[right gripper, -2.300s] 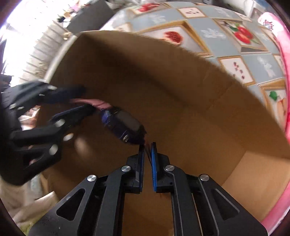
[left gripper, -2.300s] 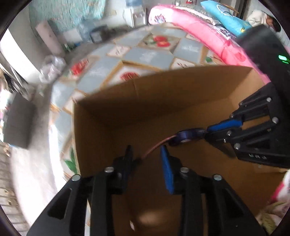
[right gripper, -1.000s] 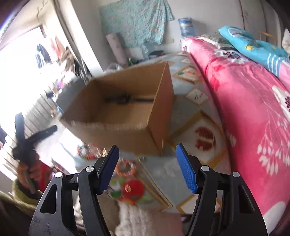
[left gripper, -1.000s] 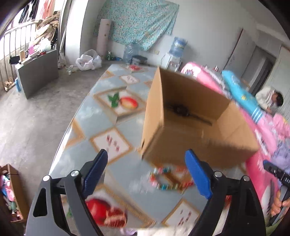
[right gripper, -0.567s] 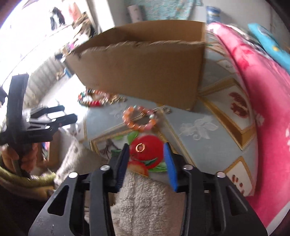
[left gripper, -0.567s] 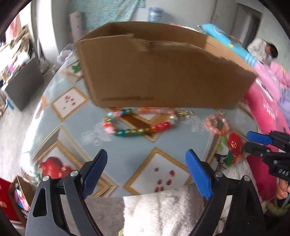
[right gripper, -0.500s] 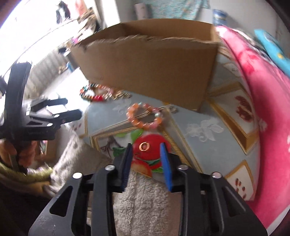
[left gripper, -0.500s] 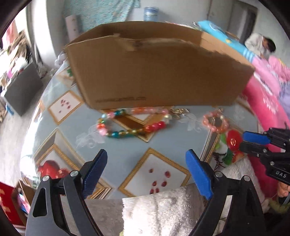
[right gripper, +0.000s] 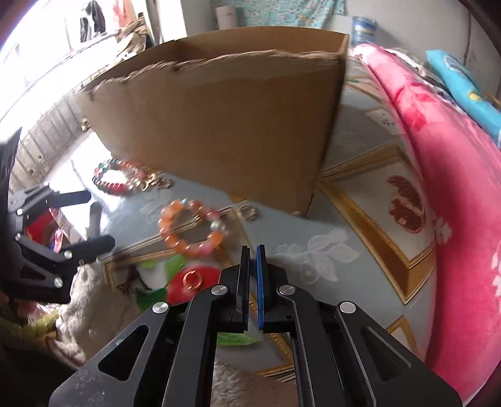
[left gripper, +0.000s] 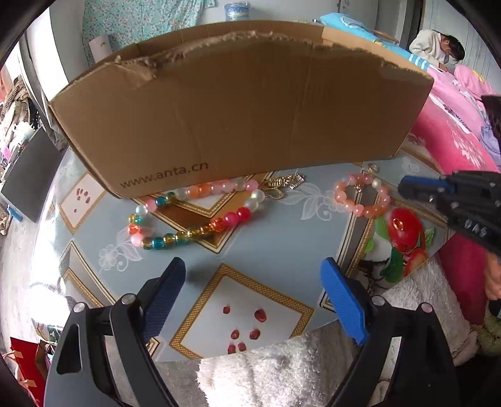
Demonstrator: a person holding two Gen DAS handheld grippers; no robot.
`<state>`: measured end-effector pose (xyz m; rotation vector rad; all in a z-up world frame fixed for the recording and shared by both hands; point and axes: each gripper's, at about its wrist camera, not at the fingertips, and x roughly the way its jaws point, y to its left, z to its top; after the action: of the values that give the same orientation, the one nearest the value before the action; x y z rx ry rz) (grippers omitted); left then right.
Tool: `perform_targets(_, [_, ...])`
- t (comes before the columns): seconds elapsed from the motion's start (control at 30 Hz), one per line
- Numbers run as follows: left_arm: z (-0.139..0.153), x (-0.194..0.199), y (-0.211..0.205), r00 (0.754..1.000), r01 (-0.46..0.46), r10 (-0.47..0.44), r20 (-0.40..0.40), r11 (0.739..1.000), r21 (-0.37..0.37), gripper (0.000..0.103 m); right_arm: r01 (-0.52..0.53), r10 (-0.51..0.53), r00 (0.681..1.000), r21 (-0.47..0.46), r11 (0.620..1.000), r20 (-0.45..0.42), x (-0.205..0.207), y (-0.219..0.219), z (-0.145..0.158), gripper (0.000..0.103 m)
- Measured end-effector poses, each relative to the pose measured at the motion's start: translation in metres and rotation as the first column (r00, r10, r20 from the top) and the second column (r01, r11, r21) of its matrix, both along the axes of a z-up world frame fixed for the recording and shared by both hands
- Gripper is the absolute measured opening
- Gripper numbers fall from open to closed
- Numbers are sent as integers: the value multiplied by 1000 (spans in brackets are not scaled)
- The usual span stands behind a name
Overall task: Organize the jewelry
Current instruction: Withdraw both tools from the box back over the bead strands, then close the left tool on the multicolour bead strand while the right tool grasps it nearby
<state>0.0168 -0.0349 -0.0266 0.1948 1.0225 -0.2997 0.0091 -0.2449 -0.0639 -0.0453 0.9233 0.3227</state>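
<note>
The left gripper (left gripper: 252,292) hangs wide open over bare tablecloth, grasping nothing; the right gripper (right gripper: 253,255) is clenched with nothing between its pads. Just beyond lie a small gold ring (right gripper: 192,278), a peach bead bracelet (left gripper: 360,195) and a long multicoloured bead necklace (left gripper: 194,216). Clenched pads could skid the ring off the near table edge (left gripper: 322,325). Farther off, the cardboard box (left gripper: 238,106) shows only its outer wall; its contents are hidden.

Pale wall (left gripper: 281,9) with floral cloth (left gripper: 141,22), pink floral bedding (right gripper: 454,188), bright daylight from the left.
</note>
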Motion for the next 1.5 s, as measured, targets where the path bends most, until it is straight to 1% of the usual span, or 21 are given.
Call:
perform_targets(0.13, [-2, 3, 3, 1000, -14, 14, -6, 1000, -15, 91, -120, 119, 993, 64, 991, 21, -12, 7, 9, 6])
perform_targets(0.2, [-2, 8, 0, 1000, -15, 14, -6, 1000, -10, 93, -183, 182, 983, 42, 982, 7, -17, 19, 4, 6])
perform_targets(0.27, [-4, 8, -1, 1000, -11, 11, -9, 1000, -6, 95, -199, 199, 980, -18, 980, -4, -19, 26, -5, 6])
perform_targets(0.3, [-5, 9, -1, 1000, -13, 13, -13, 1000, -5, 97, -191, 192, 981, -55, 980, 18, -19, 28, -6, 6])
perform_targets(0.37, [-6, 9, -1, 1000, -10, 10, -8, 1000, -5, 97, -152, 154, 988, -59, 987, 24, -12, 25, -7, 6])
perform_targets(0.4, [-6, 9, -1, 1000, -5, 5, -5, 1000, -2, 97, -109, 111, 993, -55, 992, 27, -3, 18, -6, 6])
perform_targets(0.47, [-7, 7, 0, 1000, -4, 4, -1, 1000, -5, 97, -70, 71, 997, -33, 997, 24, 6, 8, -6, 6])
perform_targets(0.57, [-6, 4, 5, 1000, 1, -1, -1, 1000, -6, 97, -31, 30, 999, 42, 999, 19, 13, -3, 0, 9])
perform_targets(0.67, [-7, 4, 6, 1000, 11, -11, 4, 1000, -6, 98, -19, 16, 999, 52, 998, 50, 10, -6, 11, 23])
perform_targets(0.73, [-7, 4, 7, 1000, 12, -12, 6, 1000, -8, 98, -8, 4, 995, 39, 999, 98, 2, -4, 20, 38])
perform_targets(0.77, [-7, 5, 7, 1000, 12, -12, 4, 1000, -7, 98, -2, -2, 993, 40, 999, 120, -2, -3, 25, 42])
perform_targets(0.83, [-7, 6, 7, 1000, 12, -12, -6, 1000, -3, 98, 12, -17, 987, 35, 999, 157, -12, -3, 34, 61])
perform_targets(0.87, [-7, 7, 7, 1000, 12, -12, -12, 1000, 0, 98, 15, -20, 985, 31, 999, 172, -14, -2, 35, 64])
perform_targets(0.93, [-6, 10, 6, 1000, 14, -14, -22, 1000, 3, 98, 23, -22, 978, -1, 1000, 207, -18, 4, 44, 81])
perform_targets(0.97, [-6, 11, 6, 1000, 14, -14, -26, 1000, 4, 98, 24, -19, 975, -19, 1000, 222, -20, 7, 48, 84])
perform_targets(1.03, [-6, 14, 5, 999, 14, -14, -28, 1000, 5, 98, 17, -8, 971, -36, 999, 240, -22, 10, 53, 95])
perform_targets(1.13, [-5, 15, 5, 999, 16, -15, -29, 1000, 7, 98, 38, -18, 961, -68, 997, 276, -26, 11, 61, 95])
perform_targets(1.23, [-5, 15, 5, 1000, 15, -14, -27, 1000, 5, 98, 70, -46, 954, -70, 995, 296, -27, 10, 67, 95])
perform_targets(1.3, [-5, 15, 5, 1000, 16, -16, -21, 1000, 4, 98, 71, -55, 954, -46, 996, 295, -29, 8, 68, 95])
perform_targets(1.43, [-5, 13, 7, 999, 36, -36, 10, 999, -11, 98, 10, -15, 963, 18, 1000, 269, -31, 5, 65, 95])
perform_targets(1.5, [-4, 12, 11, 999, 34, -33, 15, 999, -20, 97, 13, -23, 965, 41, 999, 262, -31, 3, 63, 95])
